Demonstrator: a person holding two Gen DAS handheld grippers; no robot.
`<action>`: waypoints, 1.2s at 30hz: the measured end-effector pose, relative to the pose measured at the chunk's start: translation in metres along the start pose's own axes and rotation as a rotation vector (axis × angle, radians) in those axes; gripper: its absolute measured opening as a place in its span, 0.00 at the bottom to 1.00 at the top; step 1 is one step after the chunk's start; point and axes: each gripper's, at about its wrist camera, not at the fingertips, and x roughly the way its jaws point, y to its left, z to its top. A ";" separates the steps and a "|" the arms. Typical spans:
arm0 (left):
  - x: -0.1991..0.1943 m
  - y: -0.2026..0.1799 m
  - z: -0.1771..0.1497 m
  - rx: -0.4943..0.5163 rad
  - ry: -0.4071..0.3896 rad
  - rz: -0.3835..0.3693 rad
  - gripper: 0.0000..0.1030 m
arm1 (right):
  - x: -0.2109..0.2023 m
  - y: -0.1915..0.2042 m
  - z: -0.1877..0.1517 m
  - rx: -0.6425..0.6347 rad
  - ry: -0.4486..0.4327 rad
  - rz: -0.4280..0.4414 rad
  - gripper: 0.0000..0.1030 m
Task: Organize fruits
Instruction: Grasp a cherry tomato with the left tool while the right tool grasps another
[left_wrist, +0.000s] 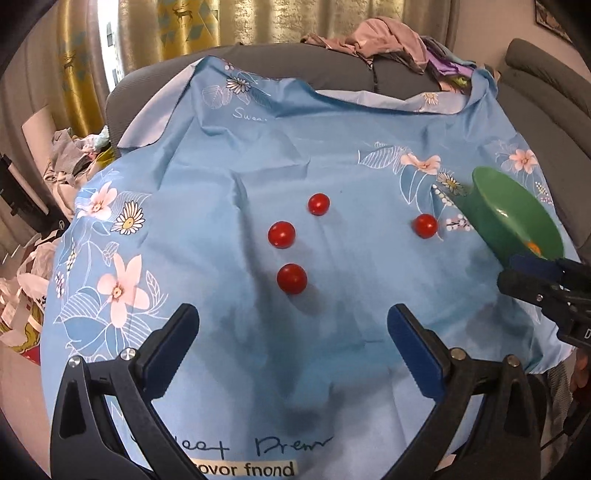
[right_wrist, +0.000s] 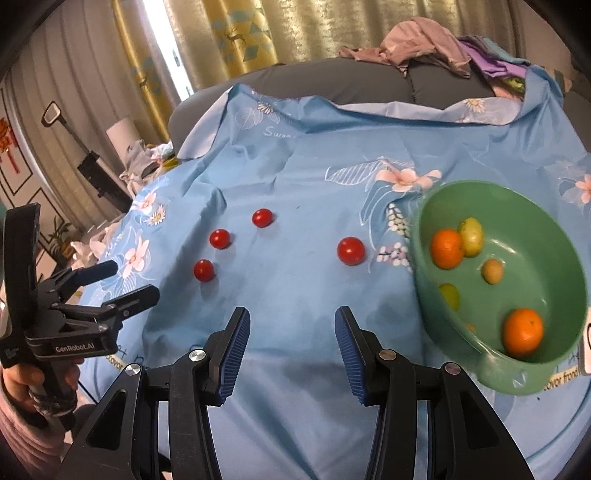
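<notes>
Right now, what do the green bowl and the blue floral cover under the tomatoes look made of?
Green bowl: probably plastic, smooth and semi-glossy, with soft highlights and a molded handle tab. Blue floral cover: thin woven fabric, matte to slightly sheeny; it wrinkles and its far edge folds over.

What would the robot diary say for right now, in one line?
left gripper: open, empty | right gripper: open, empty | four cherry tomatoes loose on cloth | green bowl: holds oranges

Daylight glares through my curtain gap (left_wrist: 105, 40), far left; soft shadows under tomatoes (left_wrist: 291, 278), fisheye bends edges with black vignette corners, bowl (left_wrist: 517, 218) slightly blurred in my left view
</notes>
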 end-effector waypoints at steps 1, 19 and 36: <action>0.001 0.000 0.000 0.006 0.004 -0.001 0.99 | 0.002 0.000 0.001 -0.001 0.003 0.004 0.47; 0.030 0.001 0.018 0.058 0.047 -0.123 0.76 | 0.039 0.009 0.015 -0.017 0.049 0.052 0.47; 0.080 -0.005 0.023 0.135 0.180 -0.075 0.44 | 0.060 0.007 0.020 -0.018 0.070 0.094 0.47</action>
